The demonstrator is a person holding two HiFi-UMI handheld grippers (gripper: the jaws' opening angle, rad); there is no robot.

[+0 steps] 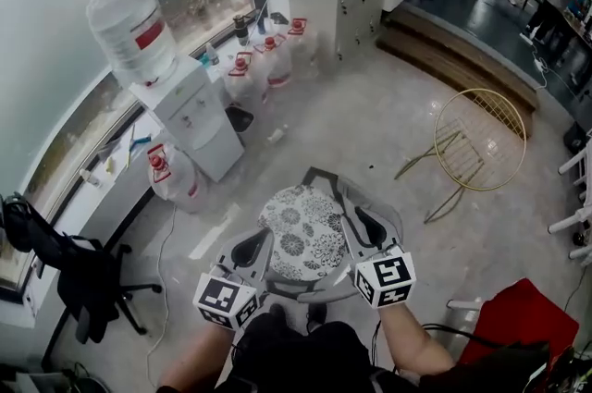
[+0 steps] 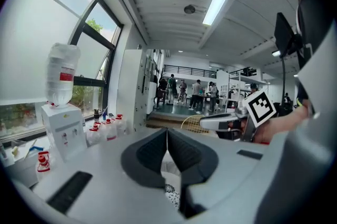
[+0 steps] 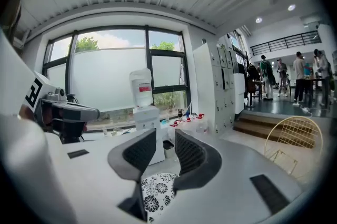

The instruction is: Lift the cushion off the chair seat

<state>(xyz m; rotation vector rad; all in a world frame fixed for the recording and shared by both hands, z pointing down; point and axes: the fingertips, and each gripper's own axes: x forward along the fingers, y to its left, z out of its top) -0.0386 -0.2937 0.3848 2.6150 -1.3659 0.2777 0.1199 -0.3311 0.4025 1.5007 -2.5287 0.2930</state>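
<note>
Cushion [image 1: 301,234] lay on the chair seat [image 1: 324,181], ungrasped. The left gripper [image 2: 167,149] was shut and empty, and the right gripper [image 3: 164,152] stood narrowly parted over its edge. Gripping and lifting apparently remained.

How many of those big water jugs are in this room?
5: one jug atop the dispenser, three in a row beyond it, one on the floor at its near side. Others may be hidden.
</note>
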